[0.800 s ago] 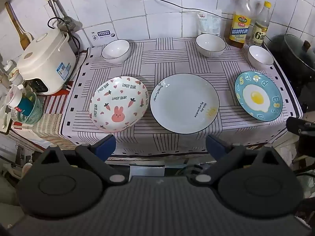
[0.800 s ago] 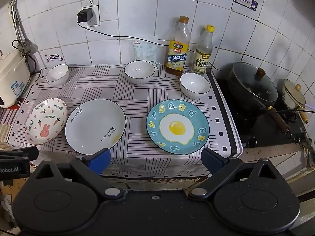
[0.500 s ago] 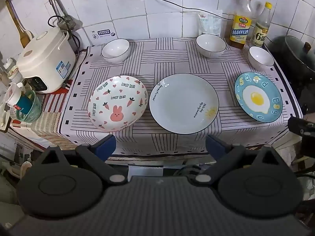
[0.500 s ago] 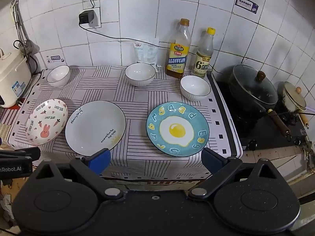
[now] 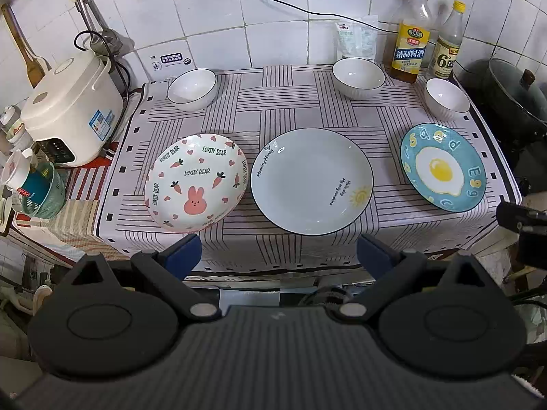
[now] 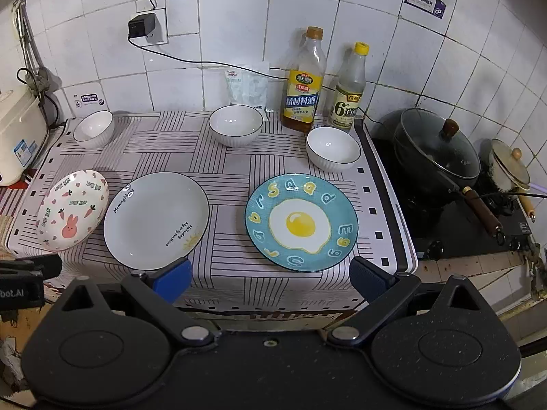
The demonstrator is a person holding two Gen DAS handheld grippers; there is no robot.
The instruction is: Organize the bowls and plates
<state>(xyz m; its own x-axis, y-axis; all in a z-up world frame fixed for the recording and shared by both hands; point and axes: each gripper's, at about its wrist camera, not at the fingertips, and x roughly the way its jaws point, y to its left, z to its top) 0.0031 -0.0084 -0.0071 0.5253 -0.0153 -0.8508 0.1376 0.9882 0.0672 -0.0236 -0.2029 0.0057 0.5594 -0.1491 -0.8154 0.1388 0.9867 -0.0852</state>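
Observation:
Three plates lie in a row on the striped cloth: a pink rabbit plate (image 5: 195,182) (image 6: 73,210) at the left, a plain white plate (image 5: 311,181) (image 6: 156,225) in the middle, a blue fried-egg plate (image 5: 443,166) (image 6: 301,222) at the right. Behind them stand three white bowls: left (image 5: 192,89) (image 6: 93,128), middle (image 5: 359,78) (image 6: 236,129), right (image 5: 447,97) (image 6: 333,148). My left gripper (image 5: 278,256) hangs open before the counter's front edge, below the white plate. My right gripper (image 6: 270,278) is open too, just short of the egg plate. Neither holds anything.
A rice cooker (image 5: 70,109) and a green basket (image 5: 42,193) stand at the left. Two bottles (image 6: 302,80) (image 6: 348,87) and a packet (image 6: 247,85) stand against the tiled wall. A lidded black wok (image 6: 436,148) and a small pot (image 6: 507,167) sit on the stove at the right.
Both views have shifted slightly; the plates sit a little higher in the left wrist view and a little lower in the right. Nothing on the counter has moved.

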